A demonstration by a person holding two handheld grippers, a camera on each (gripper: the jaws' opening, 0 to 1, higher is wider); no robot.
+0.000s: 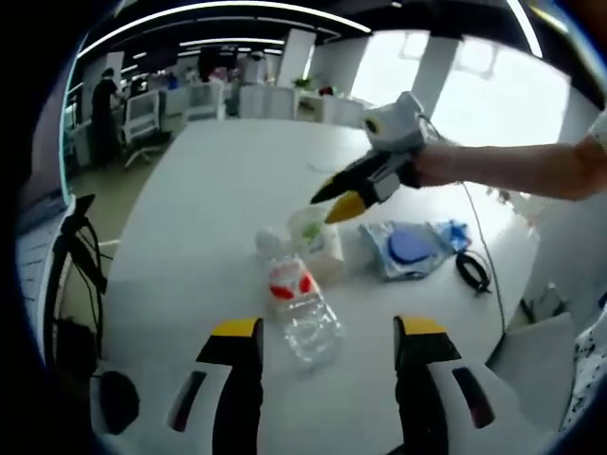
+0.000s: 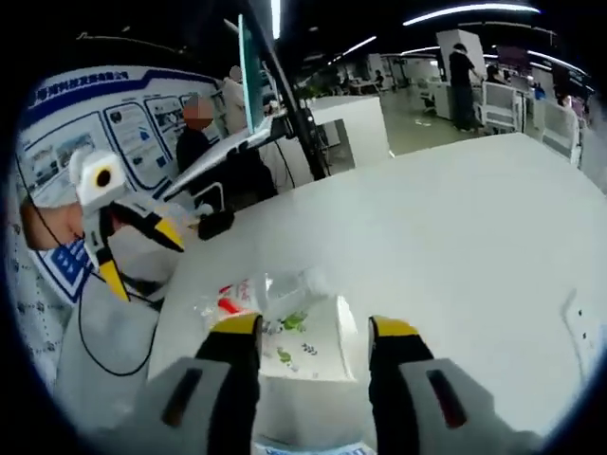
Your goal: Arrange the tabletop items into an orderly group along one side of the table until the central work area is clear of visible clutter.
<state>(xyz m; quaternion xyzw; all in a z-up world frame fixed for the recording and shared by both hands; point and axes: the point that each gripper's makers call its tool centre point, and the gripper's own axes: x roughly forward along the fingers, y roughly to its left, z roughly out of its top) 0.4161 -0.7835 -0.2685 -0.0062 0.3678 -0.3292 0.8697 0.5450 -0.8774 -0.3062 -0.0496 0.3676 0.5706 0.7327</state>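
Note:
A clear plastic bottle (image 1: 302,311) with a red label lies on its side on the white table (image 1: 209,190), just ahead of my open left gripper (image 1: 329,327) and in line with the gap between its jaws. Behind it are a clear cup (image 1: 305,227) and a white packet (image 1: 329,256). My right gripper (image 1: 334,201) comes in from the right and hovers just above the cup. In the right gripper view, my right gripper (image 2: 315,327) is open over the white packet with green print (image 2: 308,349), with the bottle (image 2: 248,296) to its left. The left gripper (image 2: 140,254) stands open at the left.
A blue packet (image 1: 413,248) lies right of the cup, with a black cable loop (image 1: 471,270) beyond it near the table's edge. A black object (image 2: 216,225) and a monitor stand (image 2: 285,104) are at the table's side. People and desks fill the room behind.

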